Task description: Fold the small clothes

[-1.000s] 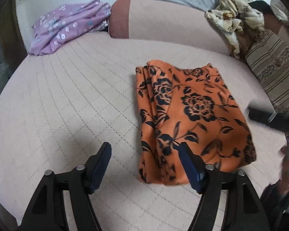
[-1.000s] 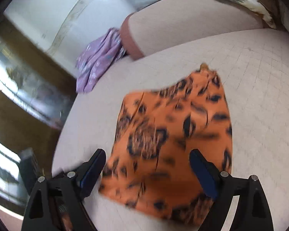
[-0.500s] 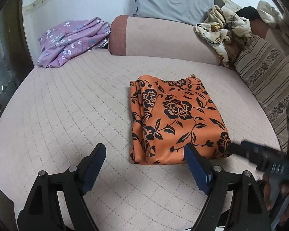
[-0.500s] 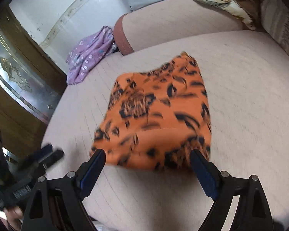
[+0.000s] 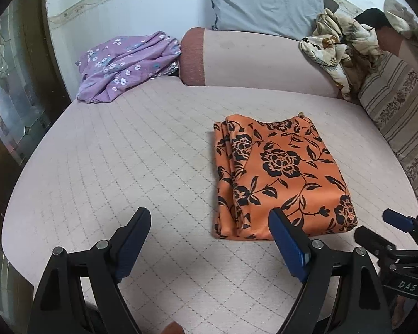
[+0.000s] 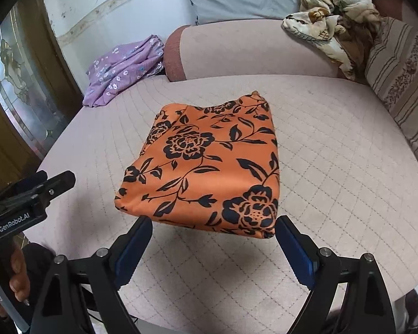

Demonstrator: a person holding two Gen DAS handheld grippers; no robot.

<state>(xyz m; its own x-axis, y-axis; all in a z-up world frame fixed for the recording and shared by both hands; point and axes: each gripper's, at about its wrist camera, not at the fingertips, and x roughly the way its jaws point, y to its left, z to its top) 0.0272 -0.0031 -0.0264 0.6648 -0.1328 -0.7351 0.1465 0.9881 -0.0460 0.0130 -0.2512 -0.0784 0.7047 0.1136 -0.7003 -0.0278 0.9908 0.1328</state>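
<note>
An orange cloth with black flowers lies folded into a flat rectangle on the quilted pink bed. It also shows in the right wrist view. My left gripper is open and empty, held above the bed near the cloth's near left corner. My right gripper is open and empty, just short of the cloth's near edge. The right gripper also shows at the right edge of the left wrist view. The left gripper also shows at the left edge of the right wrist view.
A purple flowered garment lies crumpled at the back left. A pink bolster and a grey pillow lie along the back. A crumpled cream blanket and a striped cushion sit at the right. A glass door stands left.
Both grippers have pulled back from the orange cloth toward the bed's near edge. The cloth now lies still and folded.
</note>
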